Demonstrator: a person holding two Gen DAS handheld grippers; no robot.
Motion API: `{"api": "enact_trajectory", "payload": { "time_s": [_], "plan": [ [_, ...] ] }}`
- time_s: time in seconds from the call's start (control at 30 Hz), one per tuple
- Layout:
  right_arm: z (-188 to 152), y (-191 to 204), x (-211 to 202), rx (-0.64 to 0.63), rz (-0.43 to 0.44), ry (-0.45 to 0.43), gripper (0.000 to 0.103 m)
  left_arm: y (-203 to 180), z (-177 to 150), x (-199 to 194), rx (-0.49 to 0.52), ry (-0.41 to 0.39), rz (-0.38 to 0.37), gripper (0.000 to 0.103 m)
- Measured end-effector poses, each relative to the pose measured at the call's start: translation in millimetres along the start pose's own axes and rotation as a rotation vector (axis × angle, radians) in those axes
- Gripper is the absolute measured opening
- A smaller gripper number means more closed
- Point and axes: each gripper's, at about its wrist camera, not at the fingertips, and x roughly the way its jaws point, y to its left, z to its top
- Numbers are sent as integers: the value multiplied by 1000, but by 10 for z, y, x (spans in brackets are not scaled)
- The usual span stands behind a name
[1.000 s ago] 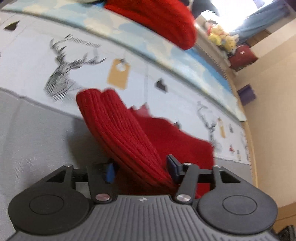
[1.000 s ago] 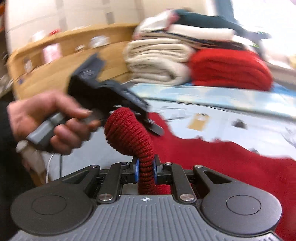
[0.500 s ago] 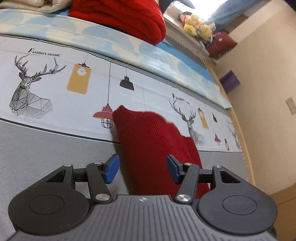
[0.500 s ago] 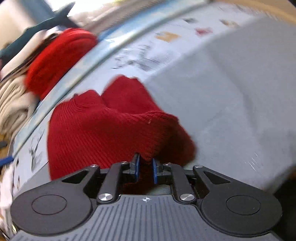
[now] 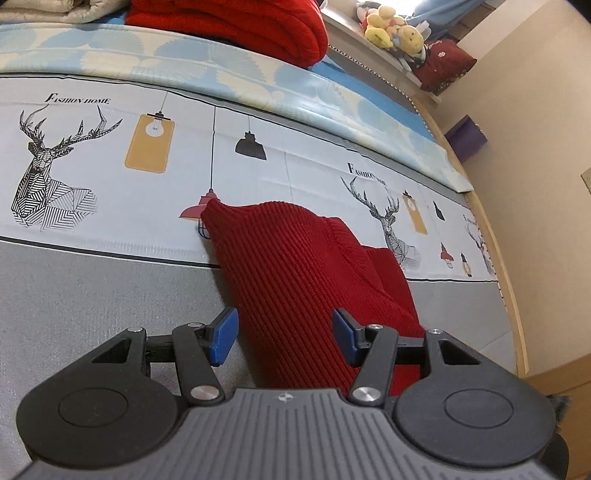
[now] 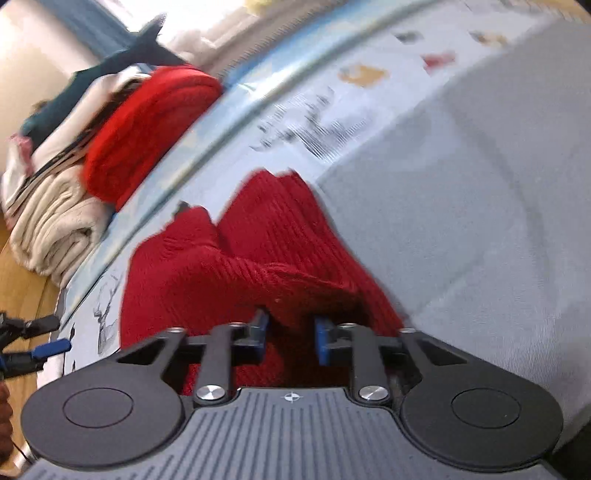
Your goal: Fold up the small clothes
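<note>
At the far left of the left wrist view lay the bedcover [image 5: 92, 280], grey in front, with printed deer and lamps further back. Beyond it sat a stack [image 5: 236, 22] of folded clothes, red knit on top. The left gripper [image 5: 284, 334] stood released, its blue pads wide apart with the sweater [image 5: 295, 280] between them but not touching either one. The sweater's folded ridge ran lengthwise straight away from this gripper, from under the jaws toward the printed band, where its far corner rested on a red lamp. To the right, a second lower layer of the same knit spread toward the bed's wooden edge [image 5: 506, 295], with a wall behind.

In the blurred right wrist view, the stack [image 6: 110, 147] sat at upper left, and the tip of the left gripper showed at the left margin. The sweater [image 6: 229, 266] lay bunched in the middle on the cover [image 6: 461, 221], reaching away and leftward from the right gripper [image 6: 291, 334]. That gripper was parted too, with a raised fold of knit hanging just above and between its pads; I could not tell whether cloth touched them. Both grippers were close to the near end, neither gripping. The next fold probably turns on that long axis, so either could retake the near edge.
</note>
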Motion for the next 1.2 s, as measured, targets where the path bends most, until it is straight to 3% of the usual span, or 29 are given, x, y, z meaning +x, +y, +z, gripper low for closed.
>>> {"api": "enact_trajectory", "payload": {
  "time_s": [0.13,0.2,0.23,0.3,0.37,0.57,0.67,0.7,0.77,0.8,0.87,0.93,1.0,1.13,1.2],
  "plan": [
    [81,267,-471,-161,86,-216,14,-51,-5,15,20,8,-7,61],
    [62,233,-523,-165,13,-257,14,-104,-24,59,46,24,-12,61],
    [52,134,-452,-136,-67,-227,14,-142,-40,89,63,35,-17,61],
    [54,-143,-205,-24,-177,-69,14,-222,-83,143,104,58,-27,61],
    [-18,-441,-10,114,-208,88,15,-353,-154,216,164,81,-38,61],
    [73,-259,-57,19,-202,143,19,-813,-431,466,376,147,-91,61],
    [137,-317,-100,55,-290,238,19,-971,-601,657,462,193,-115,61],
    [200,-312,-160,52,-319,236,21,-993,-670,773,493,225,-101,60],
    [361,-276,-289,29,-336,192,24,-1017,-876,1051,603,300,31,60],
    [469,-246,-362,-1,-332,161,24,-1020,-963,1143,659,327,87,64],
    [714,-97,-482,-88,-297,87,25,-1027,-1027,1200,693,350,120,64],
    [935,77,-529,-184,-239,33,41,-1012,-978,1156,658,341,102,64],
    [1142,262,-463,-279,-182,22,49,-976,-943,1112,632,339,95,64],
    [1401,522,-36,-408,-74,141,56,-917,-882,1061,591,325,78,65],
    [1433,575,310,-425,-24,238,65,-834,-769,981,509,286,45,70]
  ]
}}
